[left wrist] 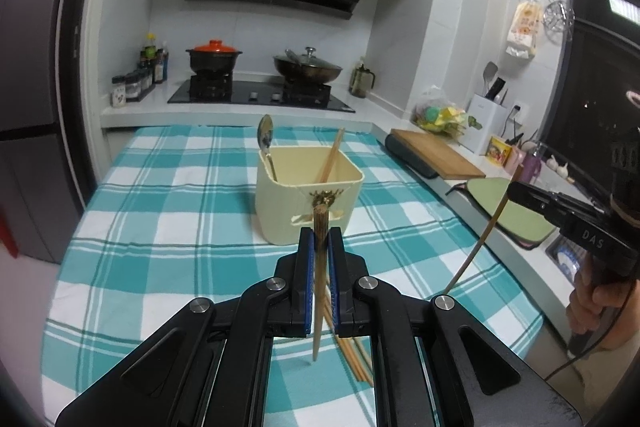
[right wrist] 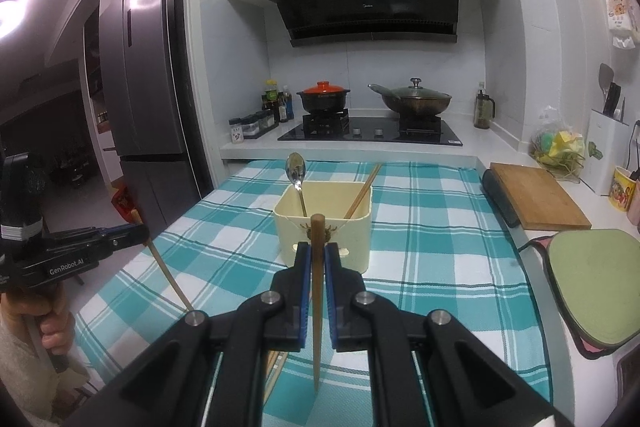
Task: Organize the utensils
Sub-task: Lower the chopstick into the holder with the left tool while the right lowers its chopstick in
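A: Left wrist view. Left gripper (left wrist: 320, 239) clamped on one chopstick (left wrist: 319, 287), held upright, blue pads tight on it. It hangs above the near half of the checked cloth on the desk (left wrist: 160, 227), short of the cream utensil holder (left wrist: 308, 195).

B: Holder contents?

A: One spoon (left wrist: 265, 139) at its left side, one pair of chopsticks (left wrist: 332, 157) leaning right. More loose chopsticks (left wrist: 356, 359) lie on the cloth near the front edge, below the gripper. At the right edge of the view, the right gripper (left wrist: 514, 189) carries a second stick.

B: Right wrist view?

A: Right gripper (right wrist: 317, 259) closed on its own chopstick (right wrist: 318, 299), also upright, just in front of the holder (right wrist: 324, 227). Left gripper (right wrist: 138, 233) visible at the desk's left side, stick in its pads.

B: Progress?

A: Judged partway: some utensils are in the holder, two held sticks not yet dropped in, loose ones left to collect.
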Demonstrator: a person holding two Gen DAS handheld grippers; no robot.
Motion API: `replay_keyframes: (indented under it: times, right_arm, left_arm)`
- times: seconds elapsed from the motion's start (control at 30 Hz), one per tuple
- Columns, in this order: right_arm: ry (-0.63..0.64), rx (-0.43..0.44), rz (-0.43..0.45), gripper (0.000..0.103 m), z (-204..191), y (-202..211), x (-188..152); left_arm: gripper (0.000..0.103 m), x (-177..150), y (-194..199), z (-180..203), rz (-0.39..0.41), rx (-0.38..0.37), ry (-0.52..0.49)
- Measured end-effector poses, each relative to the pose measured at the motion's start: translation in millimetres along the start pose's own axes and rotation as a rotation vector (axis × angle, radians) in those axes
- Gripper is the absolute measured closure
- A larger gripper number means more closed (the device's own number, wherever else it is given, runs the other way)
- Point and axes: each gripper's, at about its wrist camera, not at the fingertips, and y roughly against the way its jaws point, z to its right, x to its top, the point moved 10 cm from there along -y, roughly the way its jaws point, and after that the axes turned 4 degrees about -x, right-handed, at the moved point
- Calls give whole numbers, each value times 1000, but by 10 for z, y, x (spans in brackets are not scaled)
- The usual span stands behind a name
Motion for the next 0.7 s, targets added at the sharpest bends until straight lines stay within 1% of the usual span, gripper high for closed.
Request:
replay_keyframes:
  times: [0.2,0.43,0.7]
  right_arm:
    - [-5,2,18,96,-6,36,92]
    - [-8,5,32,96,7,22,226]
    - [-10,0,56,96,65,-34,460]
  left_arm:
    - [98,110,76,76,21,-5,-15]
    - [98,270,98,62,39,-8,-19]
    - [98,594,129,15,79,-2,-30]
